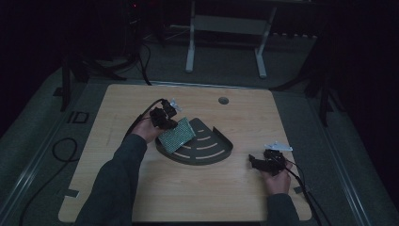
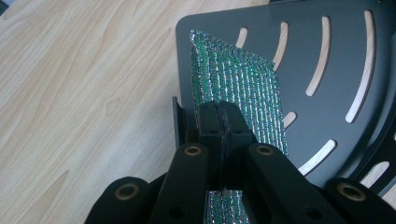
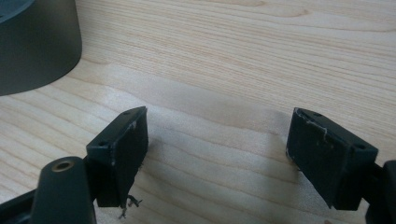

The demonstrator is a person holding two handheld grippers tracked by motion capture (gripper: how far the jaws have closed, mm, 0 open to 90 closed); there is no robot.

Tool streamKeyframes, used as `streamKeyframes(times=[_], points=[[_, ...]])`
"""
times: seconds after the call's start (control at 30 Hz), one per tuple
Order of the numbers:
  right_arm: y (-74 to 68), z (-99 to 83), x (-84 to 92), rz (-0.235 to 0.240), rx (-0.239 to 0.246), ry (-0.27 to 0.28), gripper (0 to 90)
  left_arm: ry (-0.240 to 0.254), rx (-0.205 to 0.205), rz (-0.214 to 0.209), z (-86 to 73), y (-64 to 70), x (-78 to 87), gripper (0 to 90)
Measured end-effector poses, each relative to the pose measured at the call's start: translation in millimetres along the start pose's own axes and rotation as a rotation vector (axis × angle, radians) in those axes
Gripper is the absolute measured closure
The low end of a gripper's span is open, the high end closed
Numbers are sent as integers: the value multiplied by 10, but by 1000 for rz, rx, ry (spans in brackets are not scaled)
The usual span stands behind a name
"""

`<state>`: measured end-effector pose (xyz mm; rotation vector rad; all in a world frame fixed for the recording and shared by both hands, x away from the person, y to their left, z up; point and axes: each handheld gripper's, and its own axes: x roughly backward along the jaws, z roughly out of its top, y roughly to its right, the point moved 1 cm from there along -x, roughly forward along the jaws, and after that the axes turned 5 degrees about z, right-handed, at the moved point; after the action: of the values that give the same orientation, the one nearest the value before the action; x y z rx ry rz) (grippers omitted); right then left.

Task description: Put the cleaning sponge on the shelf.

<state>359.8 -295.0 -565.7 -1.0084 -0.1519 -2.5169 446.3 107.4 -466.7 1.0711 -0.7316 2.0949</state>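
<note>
At the left of the high view, the left gripper sits over the near-left part of a dark quarter-round tray with curved slots, which rests on the light wooden table. Its jaws are pressed together on the edge of a green scouring pad shot through with silvery thread. The left gripper view shows the same grip close up: the left gripper has both black jaws clamped tight on the pad, which stands tilted with its far end down on the tray's flat slotted floor near the straight corner. The pad is the one thing seen in the tray; wood shows through the slots.

Further right, well apart from the tray, the right gripper lies low near the table's front right edge. In the right gripper view its jaws stand wide apart with bare wood between them, and the tray's dark outer wall curves in at the upper left.

No readable writing or label appears on anything.
</note>
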Motion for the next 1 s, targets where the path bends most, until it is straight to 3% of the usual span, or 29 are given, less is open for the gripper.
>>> streamKeyframes(times=[0.57, 1.0], points=[[0, 0, 0, 0, 0, 0, 203, -42, -23, 26, 11, 59, -70, 895], [-1, 0, 0, 0, -1, 0, 202, -80, -34, 76, 2, 50, -117, 888]])
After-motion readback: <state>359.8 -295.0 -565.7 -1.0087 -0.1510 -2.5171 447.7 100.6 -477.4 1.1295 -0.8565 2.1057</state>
